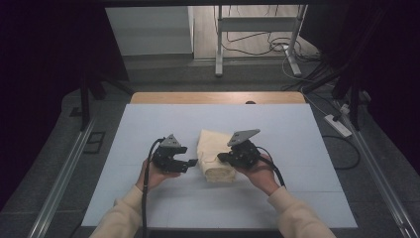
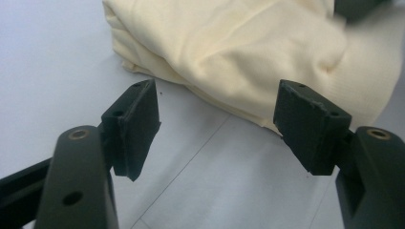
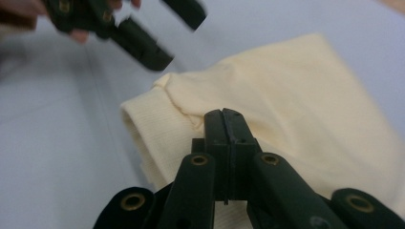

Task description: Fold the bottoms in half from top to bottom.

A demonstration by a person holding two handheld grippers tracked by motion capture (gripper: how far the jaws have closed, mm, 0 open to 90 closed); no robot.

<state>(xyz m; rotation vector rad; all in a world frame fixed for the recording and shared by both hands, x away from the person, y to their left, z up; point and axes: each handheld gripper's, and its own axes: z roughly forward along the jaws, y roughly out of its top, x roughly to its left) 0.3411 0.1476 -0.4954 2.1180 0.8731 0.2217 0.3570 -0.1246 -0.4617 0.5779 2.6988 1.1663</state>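
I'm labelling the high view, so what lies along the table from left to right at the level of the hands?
Left tongs → folded cream cloth → right tongs, all on the white table top.

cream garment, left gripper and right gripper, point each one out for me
cream garment (image 1: 214, 156), high view, on its folded middle
left gripper (image 2: 217, 126), left gripper view, midway between its open jaws
right gripper (image 3: 223, 114), right gripper view, at its shut jaw tips
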